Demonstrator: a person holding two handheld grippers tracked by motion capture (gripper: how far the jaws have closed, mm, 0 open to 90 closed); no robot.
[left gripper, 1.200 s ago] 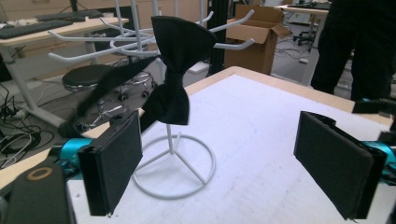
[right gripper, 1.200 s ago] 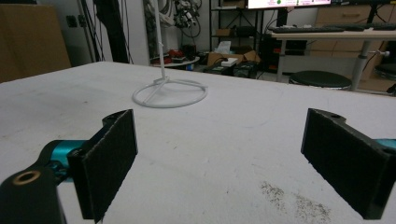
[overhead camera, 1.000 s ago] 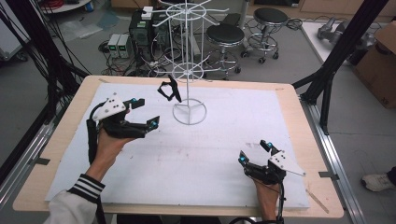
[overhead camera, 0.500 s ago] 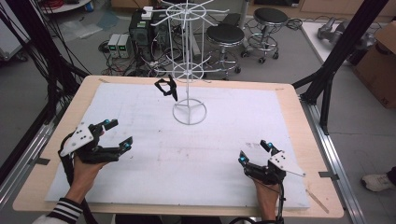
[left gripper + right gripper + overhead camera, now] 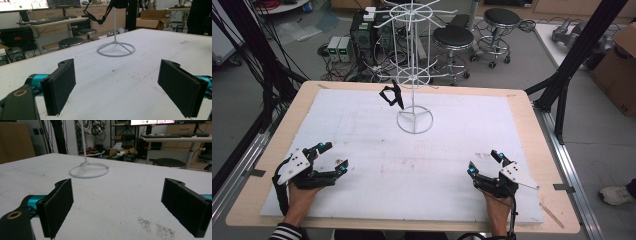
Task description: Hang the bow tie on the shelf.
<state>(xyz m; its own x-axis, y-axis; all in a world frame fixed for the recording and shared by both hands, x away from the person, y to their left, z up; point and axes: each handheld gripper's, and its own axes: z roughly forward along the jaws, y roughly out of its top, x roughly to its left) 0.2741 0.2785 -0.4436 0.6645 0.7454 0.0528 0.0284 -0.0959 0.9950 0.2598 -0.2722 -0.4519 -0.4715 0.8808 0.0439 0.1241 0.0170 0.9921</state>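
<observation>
Both tongs gape empty — the black strap-like item (image 5: 392, 95) hanging on the white wire rack (image 5: 414, 75) lies far ahead, nearer the left gripper (image 5: 328, 156) than the right gripper (image 5: 484, 162).

Place: lab – stools (image 5: 453, 36) | electronics boxes (image 5: 340, 48) | cable bundles (image 5: 249, 55) | desks with monitor (image 5: 23, 4) – keyboards (image 5: 162, 136)

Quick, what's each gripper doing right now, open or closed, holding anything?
Left gripper: open, holding nothing.
Right gripper: open, holding nothing.
</observation>
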